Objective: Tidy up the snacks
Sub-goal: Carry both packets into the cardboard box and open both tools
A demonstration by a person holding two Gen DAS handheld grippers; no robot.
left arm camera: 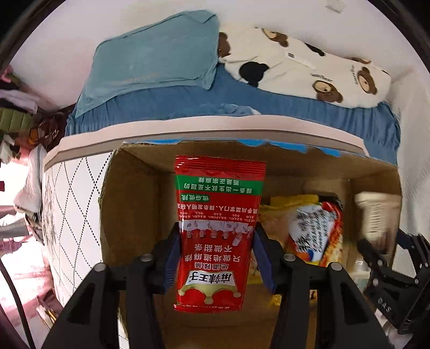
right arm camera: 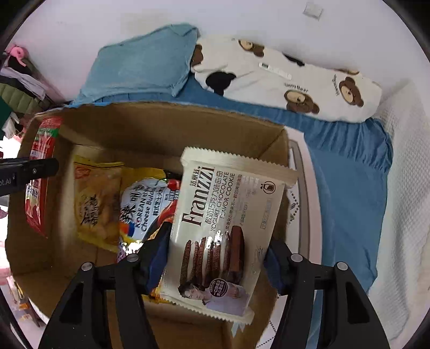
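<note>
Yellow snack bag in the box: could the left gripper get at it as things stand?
Probably not yet: the left gripper has the red sachet between its jaws. The yellow bag itself lies exposed in the open box.

1. A white wall (left arm camera: 268, 16) fills the top of both views; a small pale square fitting (right arm camera: 313, 12) sits on it.
2. A bed with a blue sheet (left arm camera: 268, 103) lies along the wall.
3. A light blue pillow (left arm camera: 150, 61) rests at its left end.
4. A white pillow with brown bears (left arm camera: 309, 69) lies just beside it, touching.
5. The bed's pale frame edge (left arm camera: 188, 128) curves above a white quilted side panel (left arm camera: 72, 204).
6. Clothes (left arm camera: 13, 99) are heaped at the far left.
7. The light is even and bright.
</note>
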